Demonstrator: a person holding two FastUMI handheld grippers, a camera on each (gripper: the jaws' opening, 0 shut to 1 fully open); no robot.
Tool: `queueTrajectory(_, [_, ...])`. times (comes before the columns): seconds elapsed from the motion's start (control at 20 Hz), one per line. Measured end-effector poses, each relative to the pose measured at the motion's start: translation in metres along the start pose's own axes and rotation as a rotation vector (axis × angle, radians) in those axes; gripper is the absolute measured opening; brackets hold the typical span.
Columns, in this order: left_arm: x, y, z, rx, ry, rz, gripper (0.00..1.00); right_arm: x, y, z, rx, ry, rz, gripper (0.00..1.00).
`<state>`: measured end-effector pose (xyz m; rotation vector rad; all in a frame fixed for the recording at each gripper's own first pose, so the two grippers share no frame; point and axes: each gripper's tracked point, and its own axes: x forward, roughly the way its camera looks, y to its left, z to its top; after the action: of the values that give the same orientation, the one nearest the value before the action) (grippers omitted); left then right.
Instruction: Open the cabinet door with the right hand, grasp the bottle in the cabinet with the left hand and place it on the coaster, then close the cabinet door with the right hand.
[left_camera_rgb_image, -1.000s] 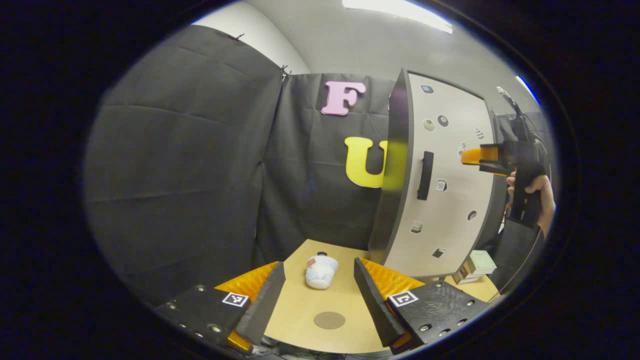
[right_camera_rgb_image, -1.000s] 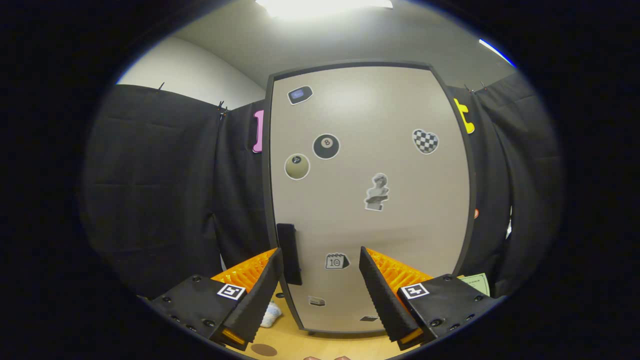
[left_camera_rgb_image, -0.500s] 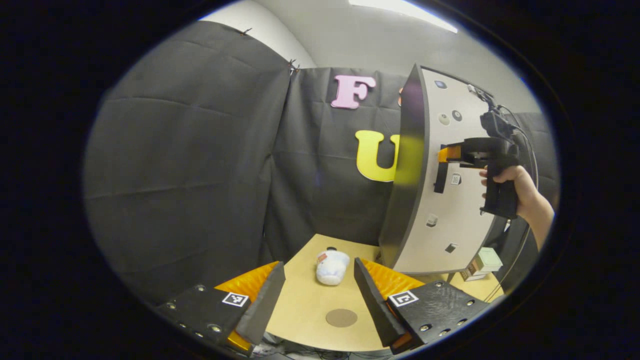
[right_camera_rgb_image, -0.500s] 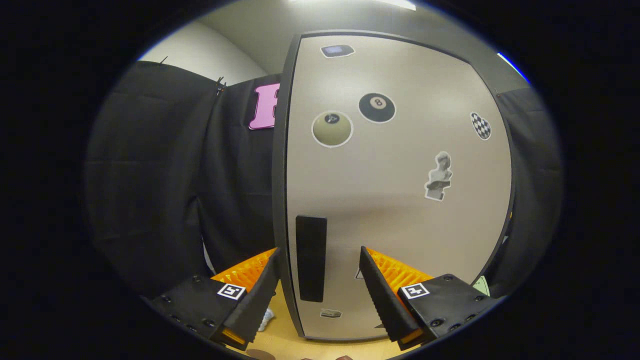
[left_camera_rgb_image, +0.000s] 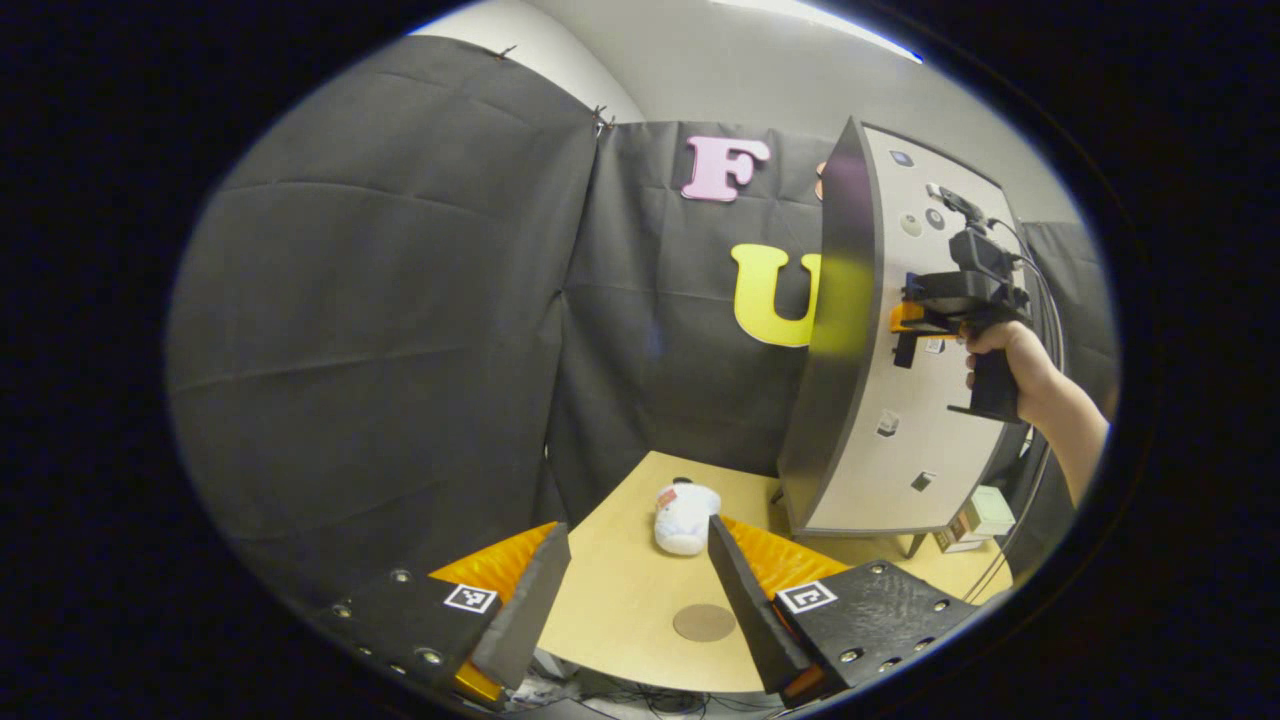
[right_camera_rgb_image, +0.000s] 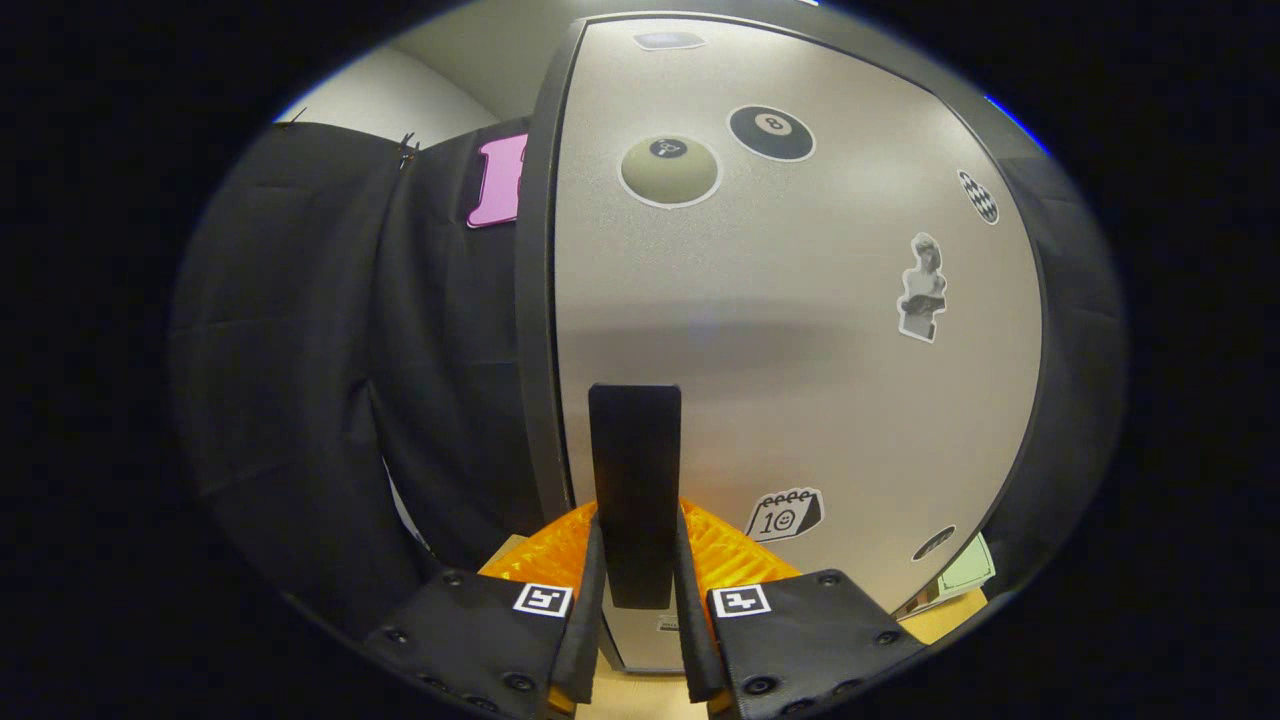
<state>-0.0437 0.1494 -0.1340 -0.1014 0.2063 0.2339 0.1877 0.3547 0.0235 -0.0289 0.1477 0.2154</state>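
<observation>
Gripping one door handle (right_camera_rgb_image: 634, 490), right claw (right_camera_rgb_image: 636, 620); one coaster (left_camera_rgb_image: 704, 622).

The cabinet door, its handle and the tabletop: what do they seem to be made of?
The cabinet door looks like matt beige laminate or painted board: flat, faintly speckled, with a soft sheen and a dark edge. Its handle, which the right gripper clamps, looks like matt black plastic or coated metal; I cannot tell which. The tabletop looks like light wood or wood-look laminate, smooth and pale tan.
</observation>
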Motion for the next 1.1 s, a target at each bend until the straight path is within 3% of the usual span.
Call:
queueTrajectory(0.25, [-0.008, -0.008, 0.002, 0.011, -0.002, -0.035, 0.84, -0.001, 0.001, -0.001, 0.012, -0.009, 0.027, 0.28])
queueTrajectory(0.4, [-0.016, -0.024, -0.004, 0.014, 0.002, -0.051, 0.86, -0.002, 0.002, -0.002, 0.003, -0.001, 0.059, 0.12])
queueTrajectory(1.1, [-0.042, -0.053, 0.002, 0.035, -0.034, -0.086, 0.84, -0.06, 0.0, -0.003, -0.033, -0.014, 0.212, 0.11])
